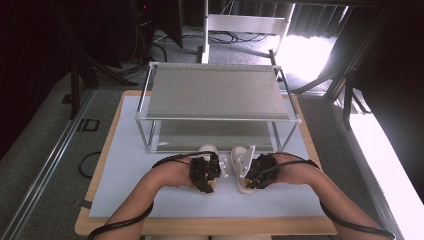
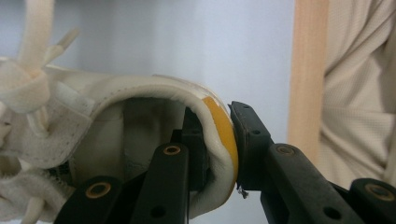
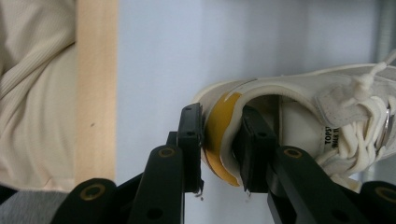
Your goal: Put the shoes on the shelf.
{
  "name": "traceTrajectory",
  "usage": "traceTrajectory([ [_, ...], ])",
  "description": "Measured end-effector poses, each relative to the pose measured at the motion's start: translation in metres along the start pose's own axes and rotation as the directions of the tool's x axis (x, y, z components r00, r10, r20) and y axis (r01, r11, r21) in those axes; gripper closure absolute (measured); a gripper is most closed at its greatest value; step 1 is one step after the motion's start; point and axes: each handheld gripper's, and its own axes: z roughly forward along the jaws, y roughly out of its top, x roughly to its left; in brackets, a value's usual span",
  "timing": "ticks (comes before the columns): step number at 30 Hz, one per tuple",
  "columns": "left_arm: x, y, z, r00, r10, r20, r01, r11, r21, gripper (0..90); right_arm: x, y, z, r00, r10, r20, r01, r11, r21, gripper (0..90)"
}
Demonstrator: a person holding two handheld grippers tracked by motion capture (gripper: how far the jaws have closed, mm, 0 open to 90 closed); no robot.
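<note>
Two cream-white sneakers with yellow heel tabs stand side by side on the white mat, toes toward the rack. My left gripper (image 1: 209, 181) (image 2: 217, 123) is shut on the heel of the left sneaker (image 1: 208, 149) (image 2: 140, 93), one jaw inside the collar and one outside on the yellow tab. In the same way, my right gripper (image 1: 253, 179) (image 3: 222, 121) is shut on the heel of the right sneaker (image 1: 243, 157) (image 3: 299, 88). Both sneakers rest on the mat, and their laces are loosely tied.
A two-tier metal rack (image 1: 220, 119) stands just beyond the sneakers, with its lower shelf open toward me. The white mat (image 1: 130, 165) covers a wooden tabletop (image 1: 210, 226). The person's light ribbed shirt (image 2: 359, 93) lies past the near table edge.
</note>
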Motion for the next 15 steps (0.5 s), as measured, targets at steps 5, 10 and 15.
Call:
traceTrajectory([
  [5,0.011,0.001,-0.008,0.9977,-0.004,-0.068,0.001,0.999,-0.044,77.2,-0.01,-0.002,-0.005,0.9929,0.063,0.101,-0.058,0.9966,-0.059,73.8],
  [10,0.027,0.002,-0.012,0.9909,-0.021,-0.133,0.012,0.998,-0.061,77.8,-0.023,-0.003,-0.006,0.983,0.111,0.146,-0.101,0.992,-0.075,73.7],
  [15,0.045,0.003,-0.008,0.9845,-0.016,-0.175,0.004,0.9973,-0.074,78.0,-0.038,-0.004,-0.004,0.9701,0.172,0.171,-0.157,0.9826,-0.099,73.7],
])
